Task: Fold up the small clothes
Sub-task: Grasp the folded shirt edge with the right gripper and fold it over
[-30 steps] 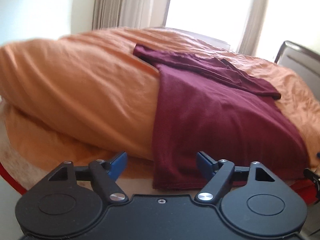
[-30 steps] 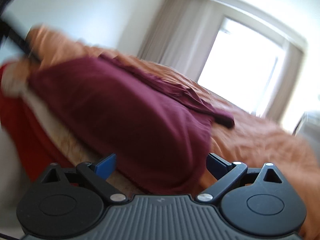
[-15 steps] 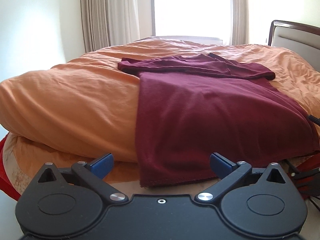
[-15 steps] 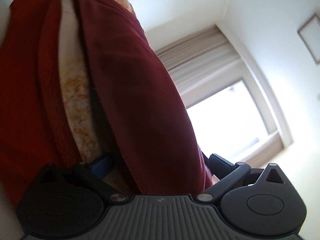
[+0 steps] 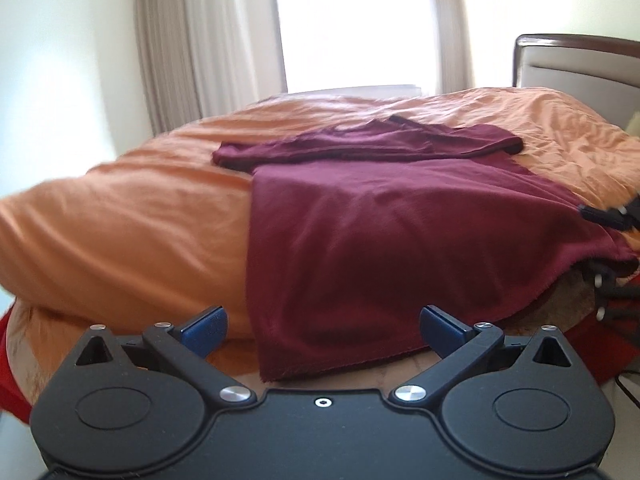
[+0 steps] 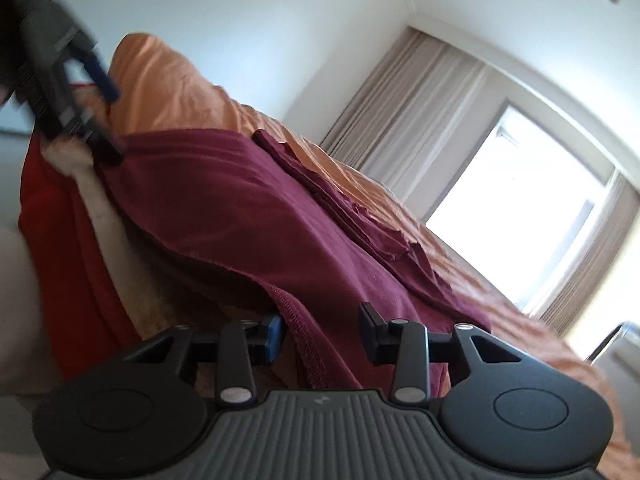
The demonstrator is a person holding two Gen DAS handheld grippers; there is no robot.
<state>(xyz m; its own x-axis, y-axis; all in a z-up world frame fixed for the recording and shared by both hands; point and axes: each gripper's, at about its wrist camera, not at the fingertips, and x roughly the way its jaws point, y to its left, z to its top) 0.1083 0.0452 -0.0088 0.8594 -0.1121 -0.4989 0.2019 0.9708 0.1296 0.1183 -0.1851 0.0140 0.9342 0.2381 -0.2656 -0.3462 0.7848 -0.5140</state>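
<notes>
A maroon garment point(image 5: 400, 248) of soft, matte knit is spread over a puffy orange duvet point(image 5: 120, 216) on the bed, its sleeves folded across the top in a flat band and its stitched hem draped over the bed's near edge. The duvet is rumpled into shallow creases. Beneath it a red cloth point(image 6: 60, 220) and a pale, speckled mattress side are seen. The left tongs point(image 5: 322, 326) are held wide apart just before the hem, nothing between the blue pads. The right tongs point(image 6: 322, 330) have just been closing; the hem's lifted corner lies between the pads, which are not yet seen pressing on it. Pleated beige curtains point(image 5: 208, 48) frame a bright window.
</notes>
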